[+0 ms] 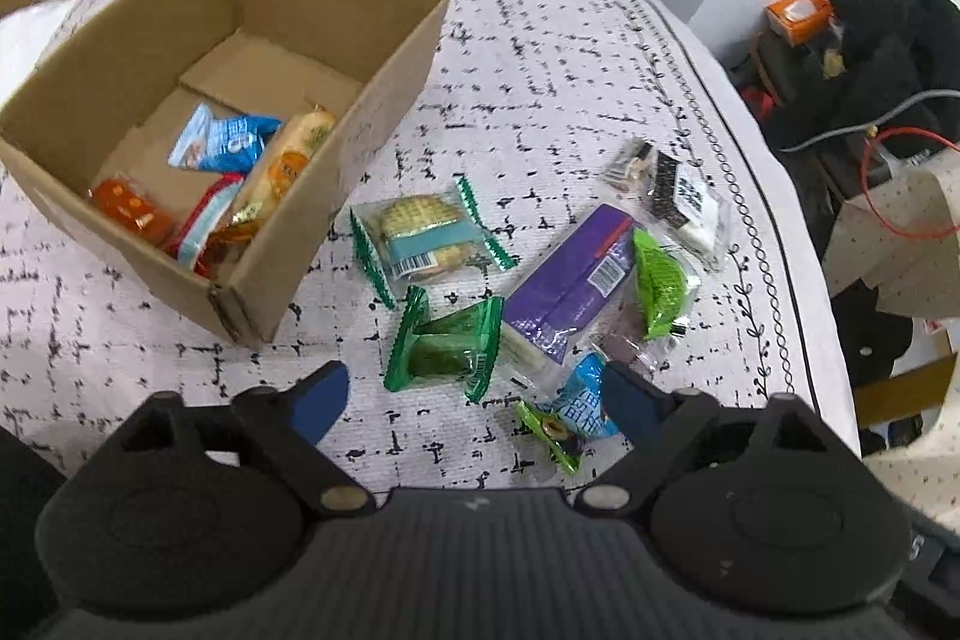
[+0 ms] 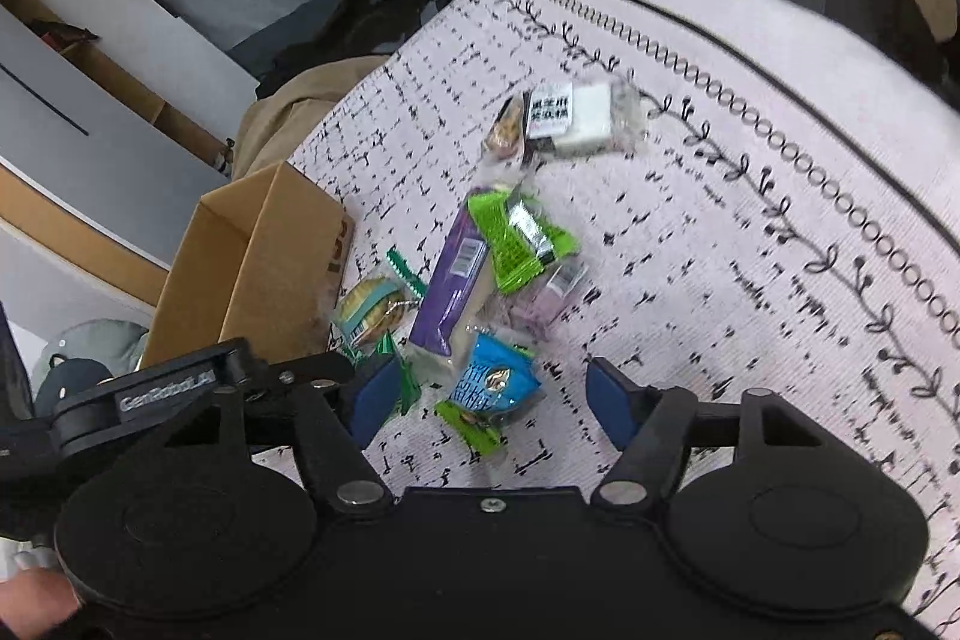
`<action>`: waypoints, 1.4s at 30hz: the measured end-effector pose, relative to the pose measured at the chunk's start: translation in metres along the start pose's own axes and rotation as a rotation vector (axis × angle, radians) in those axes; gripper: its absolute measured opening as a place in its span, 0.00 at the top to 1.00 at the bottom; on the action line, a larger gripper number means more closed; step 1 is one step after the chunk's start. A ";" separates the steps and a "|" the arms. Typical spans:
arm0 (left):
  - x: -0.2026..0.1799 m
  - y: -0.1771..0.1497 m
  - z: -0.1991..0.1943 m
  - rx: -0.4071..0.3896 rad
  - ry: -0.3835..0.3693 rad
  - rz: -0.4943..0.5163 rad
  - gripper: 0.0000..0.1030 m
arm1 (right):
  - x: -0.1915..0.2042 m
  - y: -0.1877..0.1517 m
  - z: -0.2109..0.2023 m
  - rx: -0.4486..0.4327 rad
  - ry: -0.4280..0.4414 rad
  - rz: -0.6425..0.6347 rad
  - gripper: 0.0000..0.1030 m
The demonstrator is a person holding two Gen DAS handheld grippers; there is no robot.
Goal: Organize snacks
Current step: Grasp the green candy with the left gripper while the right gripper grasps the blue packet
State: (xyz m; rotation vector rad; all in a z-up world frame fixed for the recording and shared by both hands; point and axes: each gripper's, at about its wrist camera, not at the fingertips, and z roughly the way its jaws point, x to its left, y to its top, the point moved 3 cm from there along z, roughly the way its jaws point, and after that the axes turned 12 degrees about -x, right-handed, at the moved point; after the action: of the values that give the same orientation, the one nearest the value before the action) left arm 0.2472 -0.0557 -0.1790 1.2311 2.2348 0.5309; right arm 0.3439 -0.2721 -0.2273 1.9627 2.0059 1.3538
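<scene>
A white cloth with black dashes (image 1: 570, 58) covers the surface. On its far left stands the cardboard box (image 1: 384, 100), open-topped, with a few wrapped snacks already lying in its near corner. To its right, loose on the cloth, lies a cluster: the purple pack (image 1: 570, 280) in the middle, the cracker packet with green ends (image 1: 420, 238) close beside the box, the dark green packet (image 1: 444, 346) nearer, and the small blue packet (image 2: 492, 382) nearest.

The left gripper (image 1: 474, 400) hovers wide and empty over the dark green packet. The right gripper (image 2: 492, 397) is likewise spread wide, holding nothing, with the blue packet between its fingers.

To do this well, I would lower the right gripper squarely, pinch the packet's body rather than its crimped edge, then lift clear of the purple pack before carrying left to the box.
</scene>
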 end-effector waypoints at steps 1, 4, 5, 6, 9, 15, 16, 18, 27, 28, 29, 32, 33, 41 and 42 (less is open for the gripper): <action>0.001 0.000 0.003 0.003 0.001 -0.008 0.18 | -0.001 -0.001 0.003 0.009 -0.002 0.010 0.37; 0.002 -0.001 0.012 0.010 0.011 -0.019 0.22 | -0.002 -0.004 0.012 0.034 -0.004 0.028 0.40; 0.002 -0.001 0.015 0.014 0.012 -0.026 0.24 | -0.001 -0.005 0.015 0.040 -0.005 0.028 0.40; 0.003 -0.002 0.017 0.019 0.013 -0.032 0.28 | -0.001 -0.006 0.017 0.044 -0.006 0.026 0.40; 0.007 -0.003 0.025 0.032 0.019 -0.041 0.35 | 0.001 -0.006 0.023 0.051 -0.008 0.025 0.41; 0.011 -0.005 0.038 0.052 0.027 -0.058 0.45 | 0.007 -0.010 0.040 0.078 -0.017 0.000 0.42; 0.012 -0.006 0.041 0.060 0.028 -0.063 0.46 | 0.008 -0.011 0.042 0.082 -0.022 -0.006 0.42; 0.014 -0.008 0.047 0.071 0.035 -0.070 0.55 | 0.010 -0.012 0.047 0.092 -0.033 -0.016 0.42; 0.021 -0.005 0.050 0.064 0.037 -0.101 0.67 | 0.026 -0.026 0.068 0.117 -0.072 -0.102 0.42; 0.022 -0.004 0.048 0.061 0.035 -0.103 0.67 | 0.028 -0.026 0.070 0.115 -0.074 -0.113 0.42; 0.021 -0.003 0.046 0.056 0.032 -0.103 0.67 | 0.030 -0.027 0.072 0.114 -0.080 -0.128 0.41; 0.020 0.000 0.039 0.040 0.026 -0.095 0.68 | 0.035 -0.031 0.076 0.109 -0.098 -0.178 0.48; 0.020 0.001 0.037 0.037 0.025 -0.095 0.68 | 0.035 -0.031 0.076 0.104 -0.112 -0.200 0.52; 0.020 0.005 0.021 0.016 0.031 -0.091 0.68 | 0.042 -0.024 0.061 0.076 -0.080 -0.228 0.64; 0.020 0.005 0.018 0.012 0.031 -0.088 0.68 | 0.045 -0.022 0.058 0.068 -0.068 -0.230 0.64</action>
State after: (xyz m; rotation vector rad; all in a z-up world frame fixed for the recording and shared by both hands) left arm 0.2530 -0.0345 -0.1953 1.1313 2.3096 0.5068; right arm 0.3496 -0.1996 -0.2526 1.7109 2.1916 1.1678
